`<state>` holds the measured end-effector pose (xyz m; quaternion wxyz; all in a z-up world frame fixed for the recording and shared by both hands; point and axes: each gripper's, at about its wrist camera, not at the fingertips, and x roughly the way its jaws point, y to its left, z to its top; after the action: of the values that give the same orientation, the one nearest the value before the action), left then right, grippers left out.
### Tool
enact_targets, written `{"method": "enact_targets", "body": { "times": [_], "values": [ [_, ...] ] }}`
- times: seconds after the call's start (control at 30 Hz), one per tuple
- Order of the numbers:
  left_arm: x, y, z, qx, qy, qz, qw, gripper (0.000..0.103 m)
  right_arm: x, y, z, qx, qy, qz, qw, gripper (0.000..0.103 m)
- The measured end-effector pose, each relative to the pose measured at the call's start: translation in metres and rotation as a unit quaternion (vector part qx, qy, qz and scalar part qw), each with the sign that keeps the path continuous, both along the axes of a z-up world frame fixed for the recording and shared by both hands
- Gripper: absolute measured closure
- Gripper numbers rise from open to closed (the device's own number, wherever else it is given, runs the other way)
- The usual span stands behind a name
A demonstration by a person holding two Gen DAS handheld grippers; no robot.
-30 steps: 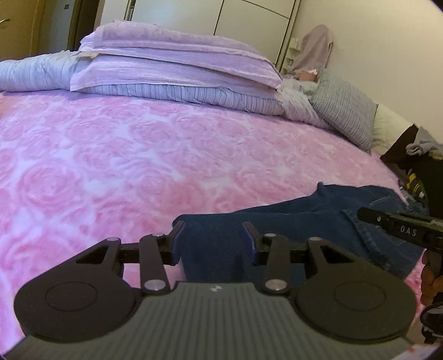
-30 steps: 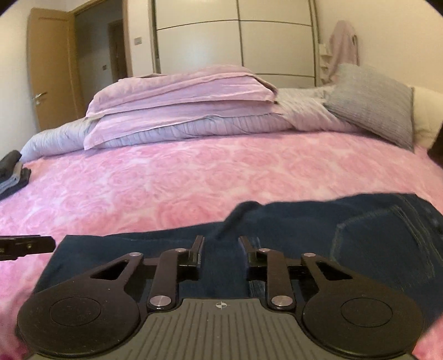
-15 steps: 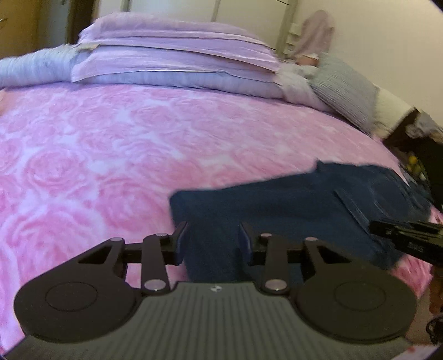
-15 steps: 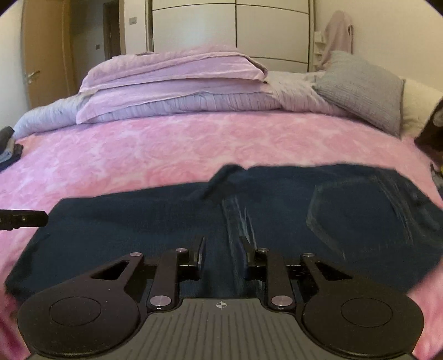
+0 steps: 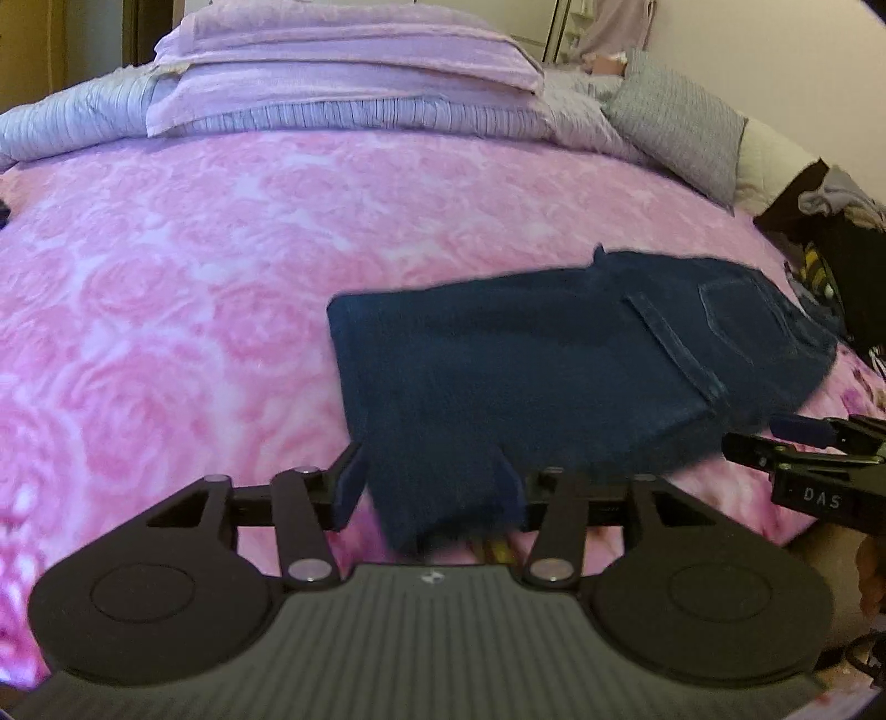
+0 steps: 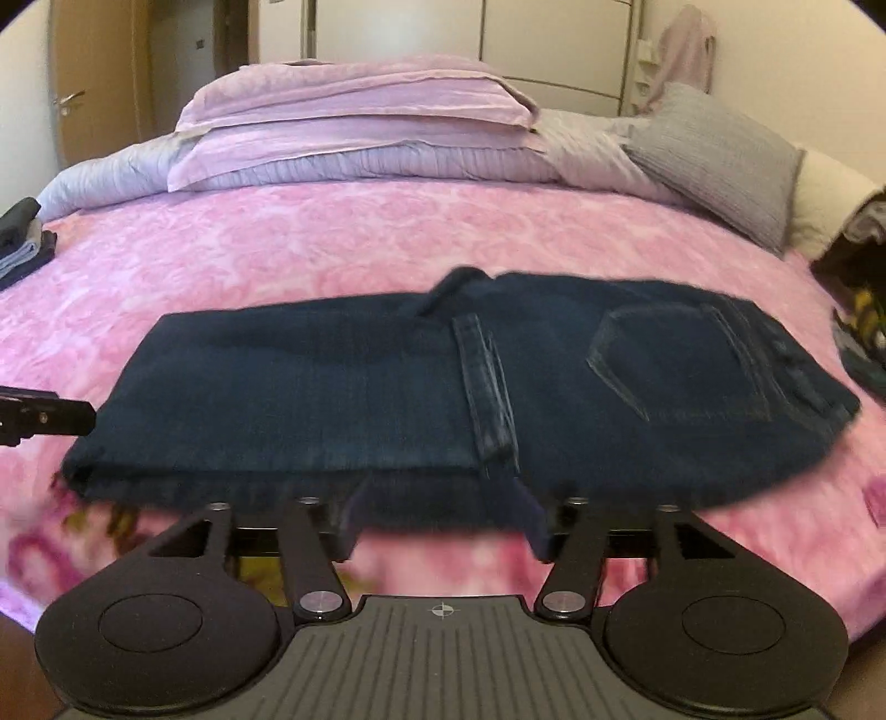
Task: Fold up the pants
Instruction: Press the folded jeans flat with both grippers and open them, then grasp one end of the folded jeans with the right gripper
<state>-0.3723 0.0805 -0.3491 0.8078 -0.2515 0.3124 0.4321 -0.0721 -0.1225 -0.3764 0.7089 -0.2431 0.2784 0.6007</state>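
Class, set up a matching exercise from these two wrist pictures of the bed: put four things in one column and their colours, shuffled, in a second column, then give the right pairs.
Things:
1. jeans
2. bedspread
3. square cushion
4. door

Colours:
A. grey
B. light brown wood
C. dark blue
D. pink with a rose pattern

Pairs: 1-C, 2-D, 3-A, 4-B

The pants are dark blue. The blanket is pink with a pale rose pattern. The folded sheets are light purple. The quilt under them has thin stripes. The cushion is grey. The wardrobe doors are white.
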Motion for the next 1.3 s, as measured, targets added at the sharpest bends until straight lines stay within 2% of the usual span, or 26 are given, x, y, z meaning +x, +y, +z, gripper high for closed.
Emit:
{"method": "enact_targets", "body": {
  "times": [0.23, 0.6, 1.0, 1.17, 1.3],
  "values": [
    [-0.012, -0.048, 0.016, -0.003, 0.01, -0.014, 0.9998, 0.043, -0.017, -0.047, 0.029, 0.011, 0.002, -0.003, 1.0, 0.041],
    [-0.021, -0.093, 0.043, 0.025, 0.006, -0.04, 0.9989, 0.039, -0.039, -0.087, 0.048, 0.029, -0.014, -0.002, 0.999, 0.041],
    [-0.022, -0.097, 0.042, 0.024, 0.011, -0.042, 0.9988, 0.039, -0.043, -0.089, 0.047, 0.031, -0.011, 0.0, 0.999, 0.041],
    [-0.021, -0.088, 0.033, 0.013, 0.018, -0.039, 0.999, 0.039, -0.043, -0.079, 0.04, 0.025, -0.008, 0.006, 1.0, 0.041],
    [-0.028, -0.073, 0.021, 0.001, 0.022, -0.025, 0.9994, 0.039, -0.054, -0.062, 0.031, 0.022, -0.017, 0.034, 0.999, 0.041]
  ]
}}
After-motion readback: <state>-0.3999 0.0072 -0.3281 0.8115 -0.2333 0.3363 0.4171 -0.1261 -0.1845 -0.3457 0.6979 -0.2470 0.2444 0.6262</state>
